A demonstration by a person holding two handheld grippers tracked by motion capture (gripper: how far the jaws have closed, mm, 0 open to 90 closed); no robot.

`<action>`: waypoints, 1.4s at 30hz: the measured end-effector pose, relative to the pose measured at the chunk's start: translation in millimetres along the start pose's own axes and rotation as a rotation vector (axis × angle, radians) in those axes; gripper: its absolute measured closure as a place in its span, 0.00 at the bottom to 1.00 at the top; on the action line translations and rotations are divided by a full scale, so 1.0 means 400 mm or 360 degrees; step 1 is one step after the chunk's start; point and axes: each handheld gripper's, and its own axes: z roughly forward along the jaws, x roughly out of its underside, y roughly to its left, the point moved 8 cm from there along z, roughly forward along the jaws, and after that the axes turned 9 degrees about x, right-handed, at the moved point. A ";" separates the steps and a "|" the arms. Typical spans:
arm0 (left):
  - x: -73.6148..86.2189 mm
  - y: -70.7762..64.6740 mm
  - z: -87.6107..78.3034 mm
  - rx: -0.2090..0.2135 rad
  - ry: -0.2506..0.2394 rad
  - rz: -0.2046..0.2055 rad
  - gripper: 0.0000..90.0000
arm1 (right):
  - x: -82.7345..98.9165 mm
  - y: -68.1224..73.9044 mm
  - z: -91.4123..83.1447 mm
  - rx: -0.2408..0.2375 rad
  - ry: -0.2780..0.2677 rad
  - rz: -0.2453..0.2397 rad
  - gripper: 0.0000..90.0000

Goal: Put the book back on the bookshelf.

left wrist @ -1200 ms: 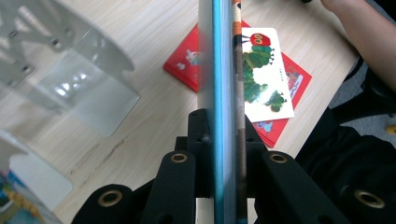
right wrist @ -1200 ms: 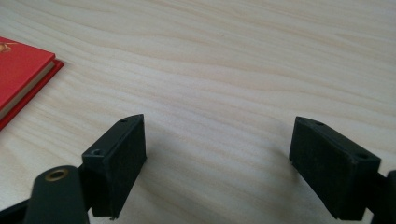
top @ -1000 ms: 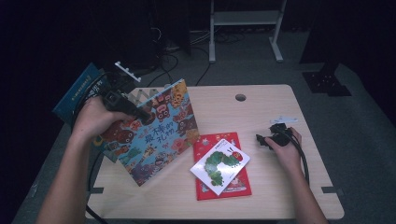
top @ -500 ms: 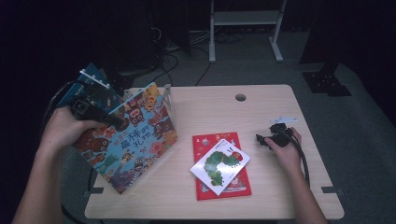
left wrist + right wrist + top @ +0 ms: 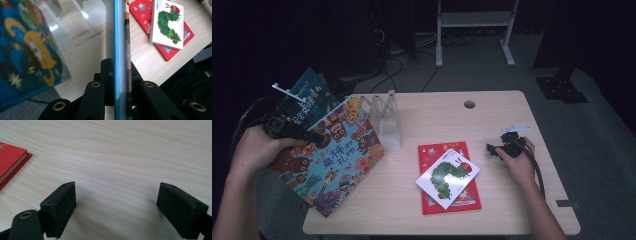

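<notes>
My left gripper [image 5: 312,136] is shut on the edge of a large picture book [image 5: 334,157] with cartoon monsters on its cover. The book is tilted and hangs over the table's left edge. In the left gripper view the jaws of the left gripper [image 5: 120,67] clamp the picture book's thin edge [image 5: 120,37], which runs straight up the frame. My right gripper [image 5: 498,149] rests on the table at the right, open, with bare wood between the jaws of the right gripper [image 5: 116,202].
A clear acrylic book stand [image 5: 388,119] stands mid-table. A white caterpillar book [image 5: 448,172] lies on a red book [image 5: 457,202] in the middle. A dark blue book [image 5: 309,95] shows behind my left hand; what holds it is unclear. The table [image 5: 492,115] has a round hole at the back.
My left gripper has carried the monster book left and toward the person, away from the clear stand, which now shows. The right gripper has stayed put.
</notes>
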 end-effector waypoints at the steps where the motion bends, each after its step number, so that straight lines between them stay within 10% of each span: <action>1: 0.005 0.003 -0.004 -0.0011 0.0003 -0.0009 0.89 | 0.000 0.000 0.000 0.0000 0.0000 -0.0001 0.16; 20: 0.045 0.072 -0.049 -0.0216 -0.0074 -0.0265 0.89 | 0.000 0.000 0.000 0.0000 -0.0001 -0.0001 0.16; 42: -0.040 0.135 -0.010 -0.0428 -0.0121 -0.0409 0.89 | 0.000 0.000 0.000 0.0000 0.0000 -0.0001 0.16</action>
